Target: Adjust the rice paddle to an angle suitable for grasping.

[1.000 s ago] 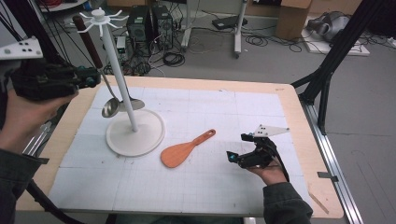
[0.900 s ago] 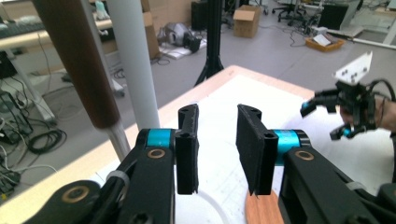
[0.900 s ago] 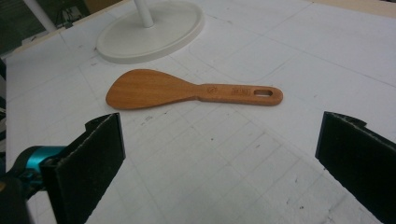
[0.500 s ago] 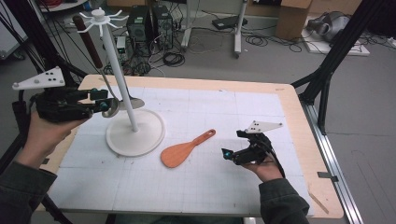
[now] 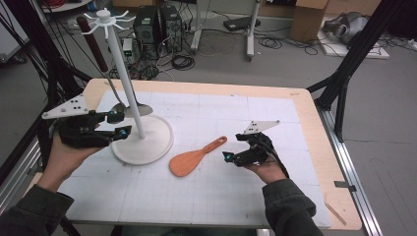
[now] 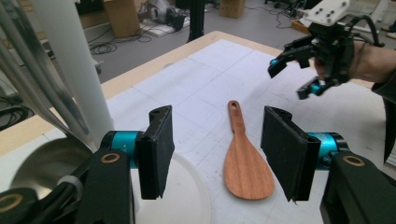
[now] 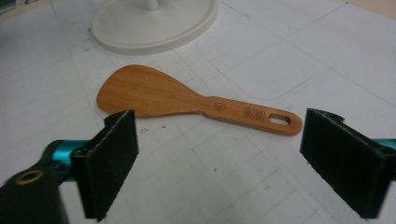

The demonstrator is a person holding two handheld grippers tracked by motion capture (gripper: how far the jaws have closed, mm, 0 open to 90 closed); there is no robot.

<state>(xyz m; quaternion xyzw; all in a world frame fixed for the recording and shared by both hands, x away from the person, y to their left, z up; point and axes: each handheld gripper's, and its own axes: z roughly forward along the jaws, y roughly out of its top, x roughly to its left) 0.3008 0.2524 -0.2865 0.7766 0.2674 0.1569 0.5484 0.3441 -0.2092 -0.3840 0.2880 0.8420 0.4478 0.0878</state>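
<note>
- The wooden spatula [image 5: 195, 157] lies flat near the middle of the tabletop [image 5: 295, 105], blade toward the near edge and slotted handle pointing toward the far right corner. It is just beside the stand's base, not touching it.
- The right gripper [image 5: 235, 156] hovers just to the right of the spatula handle. Its jaws are apart with nothing between the pads, and they have just been closing a little. In the right gripper view the handle [image 7: 254, 116] lies across the gap, beyond the pads.
- The left gripper [image 5: 118, 125] sits near the left edge beside the white utensil stand [image 5: 129, 93]. Its jaws are spread and empty, and they have just been opening.
- Risk: the spatula is thin and lies flat, so pads coming in too high would likely slide over it or push it toward the stand's base rather than grip it.
- Risk: the left gripper is close to the ladle [image 5: 115, 105] hanging on the stand, and a sideways nudge could set it swinging or tip the stand.
- Count: one spatula, one stand, one ladle with a dark handle, two grippers.
</note>
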